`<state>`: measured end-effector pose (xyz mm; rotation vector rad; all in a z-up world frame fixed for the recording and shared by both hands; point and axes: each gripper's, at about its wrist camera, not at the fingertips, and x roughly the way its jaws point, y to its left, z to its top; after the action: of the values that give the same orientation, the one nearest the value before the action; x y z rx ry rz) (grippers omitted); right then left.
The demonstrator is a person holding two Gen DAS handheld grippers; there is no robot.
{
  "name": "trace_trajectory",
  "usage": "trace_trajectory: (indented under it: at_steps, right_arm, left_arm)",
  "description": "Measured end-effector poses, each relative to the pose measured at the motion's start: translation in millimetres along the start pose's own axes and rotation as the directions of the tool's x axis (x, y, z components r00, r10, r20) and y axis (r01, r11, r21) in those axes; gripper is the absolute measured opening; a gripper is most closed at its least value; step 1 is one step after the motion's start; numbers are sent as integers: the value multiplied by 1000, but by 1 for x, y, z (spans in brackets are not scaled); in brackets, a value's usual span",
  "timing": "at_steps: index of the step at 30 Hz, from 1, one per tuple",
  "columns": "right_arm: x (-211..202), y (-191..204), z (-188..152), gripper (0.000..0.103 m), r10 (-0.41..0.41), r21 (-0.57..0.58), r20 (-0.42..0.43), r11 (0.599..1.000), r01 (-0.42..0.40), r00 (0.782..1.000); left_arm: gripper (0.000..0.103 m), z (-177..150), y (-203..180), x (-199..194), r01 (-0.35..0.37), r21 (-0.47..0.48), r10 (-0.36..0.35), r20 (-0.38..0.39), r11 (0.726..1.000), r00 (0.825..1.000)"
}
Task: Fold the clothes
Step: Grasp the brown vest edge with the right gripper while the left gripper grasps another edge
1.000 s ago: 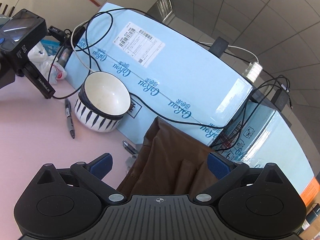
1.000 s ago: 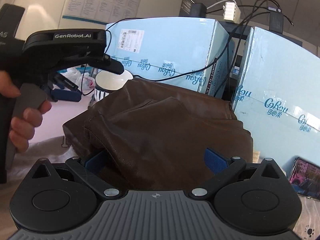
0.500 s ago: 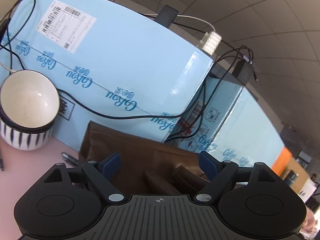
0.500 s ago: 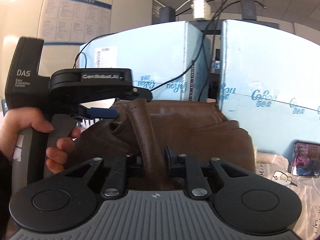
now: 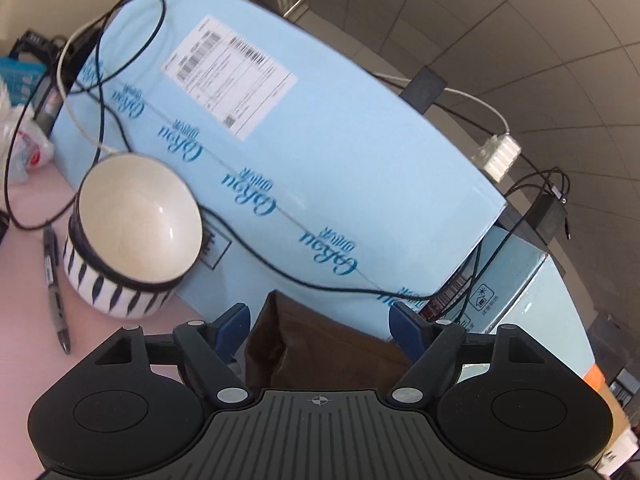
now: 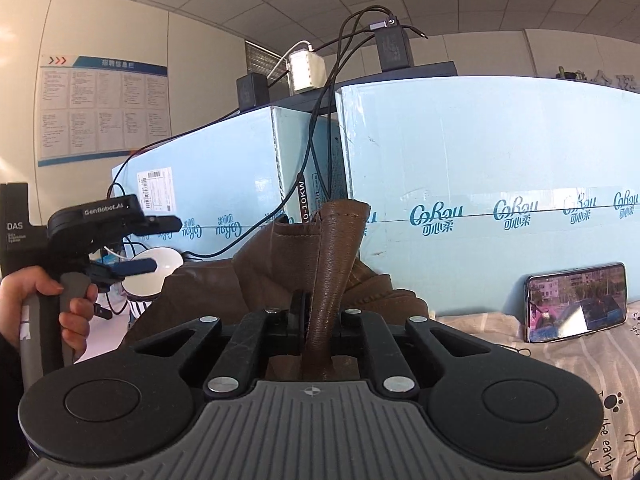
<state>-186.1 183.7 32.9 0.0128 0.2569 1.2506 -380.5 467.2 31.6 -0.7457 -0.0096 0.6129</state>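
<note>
- Right tongs (image 6: 320, 312), lower centre of the right wrist view: pressed together, pinching a raised fold of the brown leather garment (image 6: 336, 256); the fold stands upright between the tips and rises to mid-frame.
- Brown leather garment, remainder: heaped behind the pinched fold, in front of the light-blue cartons (image 6: 480, 168). In the left wrist view it (image 5: 320, 344) appears at lower centre, between the tongs' blue pads.
- Left tongs (image 5: 320, 320): spread wide, blue pads (image 5: 234, 320) on either side of the garment; contact cannot be told. In the right wrist view the same tool (image 6: 132, 266) sits at mid-left, held by the person's hand (image 6: 60, 304).
- Striped bowl (image 5: 132, 236), left of the left wrist view: white inside, dark-striped outside, standing on the pink bench (image 5: 24, 320) just beside a carton.
- Pen (image 5: 54, 284), far left: lying on the bench beside the bowl.
- Black cable (image 5: 280, 264): draped across the carton face.
- Smartphone (image 6: 576, 302), right of the right wrist view: screen lit, leaning against a carton, on a patterned cloth (image 6: 560, 360).
</note>
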Motion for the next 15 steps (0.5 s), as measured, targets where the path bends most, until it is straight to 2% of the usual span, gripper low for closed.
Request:
trace_trajectory:
  at_steps: [3, 6, 7, 9, 10, 11, 12, 15]
  right_arm:
    - [-1, 0, -4, 7, 15, 4, -9, 1000, -15, 1000]
    - [-2, 0, -7, 7, 34, 10, -9, 999, -34, 999]
    - [-1, -1, -8, 7, 56, 23, -9, 998, -56, 998]
    - [0, -1, -8, 7, 90, 38, -12, 995, -89, 996]
    - [0, -1, -8, 7, 98, 35, -12, 995, -97, 995]
    - [-2, -1, -8, 7, 98, 34, -6, 995, -98, 995]
    - [-4, -3, -7, 7, 97, 34, 0, 995, -97, 995]
    - [-13, -15, 1, 7, 84, 59, 26, 995, -86, 996]
  left_arm:
    - [78, -6, 3, 13, 96, -29, -98, -61, 995, 993]
    - [81, -16, -13, 27, 208, 17, -204, -117, 978, 972]
    - [81, -22, -18, 34, 203, 33, -197, -139, 979, 970]
    - [77, -33, -36, 36, 156, 153, -136, -136, 976, 981]
    - [70, -39, -46, 37, 131, 215, -104, -130, 968, 986]
    - [31, -42, -53, 36, 126, 259, -96, -124, 958, 988]
    - [0, -44, -58, 32, 122, 276, -96, -106, 953, 990]
    - [0, -48, -72, 21, 108, 321, -98, -47, 941, 994]
